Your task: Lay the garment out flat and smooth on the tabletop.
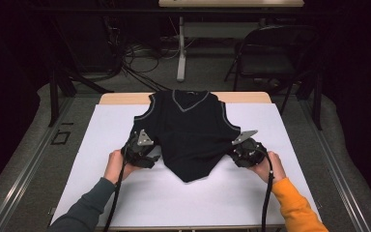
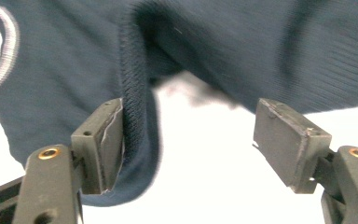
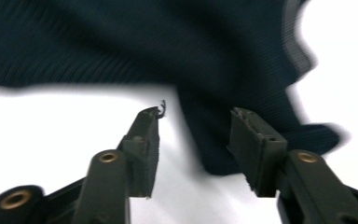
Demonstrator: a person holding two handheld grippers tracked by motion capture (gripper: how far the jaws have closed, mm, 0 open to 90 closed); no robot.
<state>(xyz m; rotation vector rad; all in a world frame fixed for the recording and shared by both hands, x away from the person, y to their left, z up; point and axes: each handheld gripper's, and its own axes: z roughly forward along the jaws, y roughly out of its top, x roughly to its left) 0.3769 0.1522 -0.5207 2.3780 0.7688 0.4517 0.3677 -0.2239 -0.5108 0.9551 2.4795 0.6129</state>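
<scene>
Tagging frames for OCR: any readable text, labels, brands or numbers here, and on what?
None readable.
Vest: dark knit with pale trim at neck and armholes; a small tag at the back of the collar is too small to read.
Left hand-held gripper and right hand-held gripper: plain black jaws, no markings.
White table cover: blank.

The left gripper is holding its two black jaws wide apart over the white table surface, with nothing pressed between the pads. A dark navy knitted vest is lying across the top of the view above the jaws, and its ribbed hem is hanging down in a fold just beside the left-hand jaw, brushing its pad. A pale-trimmed armhole edge is curving well to the left of that hem.
</scene>
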